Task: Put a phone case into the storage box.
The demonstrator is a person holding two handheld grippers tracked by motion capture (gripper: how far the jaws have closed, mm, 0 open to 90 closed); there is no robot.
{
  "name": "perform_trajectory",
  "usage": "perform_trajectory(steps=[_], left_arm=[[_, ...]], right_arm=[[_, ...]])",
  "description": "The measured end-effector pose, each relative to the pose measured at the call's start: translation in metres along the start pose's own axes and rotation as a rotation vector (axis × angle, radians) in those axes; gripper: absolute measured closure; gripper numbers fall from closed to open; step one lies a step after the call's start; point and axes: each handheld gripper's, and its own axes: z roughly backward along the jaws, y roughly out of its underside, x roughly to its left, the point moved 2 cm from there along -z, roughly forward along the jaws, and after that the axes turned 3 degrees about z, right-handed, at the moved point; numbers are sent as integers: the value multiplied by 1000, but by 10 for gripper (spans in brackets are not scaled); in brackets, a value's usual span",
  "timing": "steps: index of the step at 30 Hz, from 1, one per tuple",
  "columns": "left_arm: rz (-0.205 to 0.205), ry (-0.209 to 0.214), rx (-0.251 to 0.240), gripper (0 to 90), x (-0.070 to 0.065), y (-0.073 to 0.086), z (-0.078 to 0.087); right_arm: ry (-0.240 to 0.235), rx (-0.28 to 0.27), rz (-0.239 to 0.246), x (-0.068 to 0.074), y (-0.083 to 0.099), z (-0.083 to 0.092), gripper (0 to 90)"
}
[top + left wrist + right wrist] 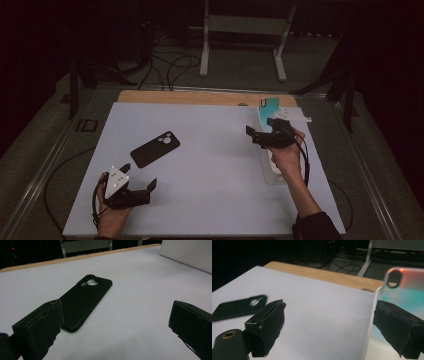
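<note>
A black phone case (pixel 154 149) is lying flat, camera cutout up, on the white surface (pixel 210 175) left of the middle. Just near it, toward the person, the left gripper (pixel 139 176) is hovering with its fingers (pixel 40 327) spread wide and gripping nothing. At the right edge a teal phone case (pixel 268 111) is leaning tilted on a pale tray (pixel 272 175). The right gripper (pixel 260 131) is hanging beside it, fingers (pixel 268 322) wide apart, one finger close against the case's face.

Dim room, brightly lit white tabletop, dark surroundings, soft blur
</note>
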Motion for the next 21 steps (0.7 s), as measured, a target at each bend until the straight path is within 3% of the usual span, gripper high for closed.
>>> perform_trajectory(steps=[10,21], left_arm=[[5,5,0,0,0,-3,1],[12,24,-17,0,-1,-15,8]], right_arm=[[-27,10,92,22,25,15,101],[-53,-47,157,36,55,41,102]])
